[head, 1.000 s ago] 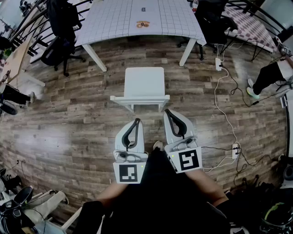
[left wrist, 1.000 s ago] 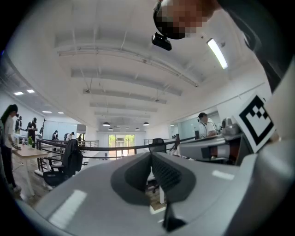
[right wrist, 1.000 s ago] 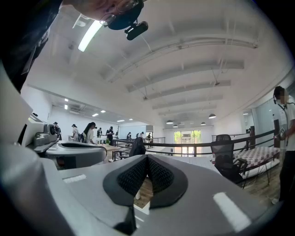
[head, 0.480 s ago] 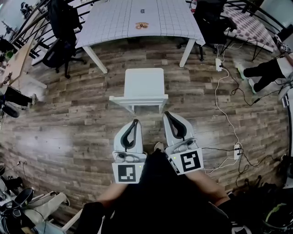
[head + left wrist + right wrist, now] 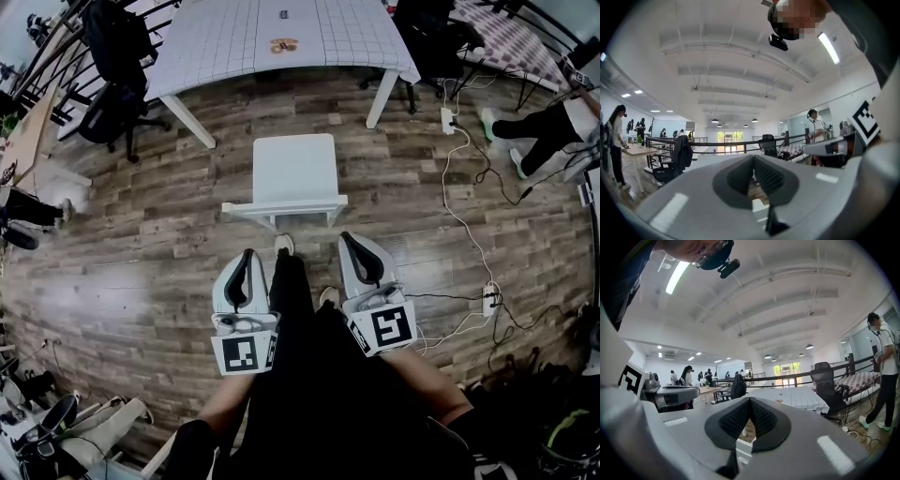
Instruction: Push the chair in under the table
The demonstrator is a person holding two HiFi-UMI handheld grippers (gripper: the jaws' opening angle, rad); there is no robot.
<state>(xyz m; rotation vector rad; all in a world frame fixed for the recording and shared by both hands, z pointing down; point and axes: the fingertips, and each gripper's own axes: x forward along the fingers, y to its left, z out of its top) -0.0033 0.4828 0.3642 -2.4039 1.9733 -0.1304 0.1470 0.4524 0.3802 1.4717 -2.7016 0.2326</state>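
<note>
A white chair [image 5: 292,173] stands on the wood floor, pulled out from the white gridded table [image 5: 281,37] beyond it, backrest toward me. My left gripper [image 5: 245,255] is shut and empty, a little short of the backrest's left end. Just short of the backrest's right end, my right gripper [image 5: 348,239] is also shut and holds nothing. In the left gripper view the jaws [image 5: 753,161] meet at the tips, with the chair's white top [image 5: 759,213] seen below them. The right gripper view shows closed jaws [image 5: 749,404], the chair [image 5: 743,451] below and the table [image 5: 787,397] ahead.
Black office chairs stand at the table's left [image 5: 117,103] and right [image 5: 427,42]. A white cable [image 5: 459,202] and power strips trail over the floor at right. A person's legs [image 5: 539,131] show at far right. My own feet [image 5: 284,246] are just behind the chair.
My left gripper has shifted left and back toward me, lower in the head view. One foot has stepped forward toward the chair. The right gripper has barely moved.
</note>
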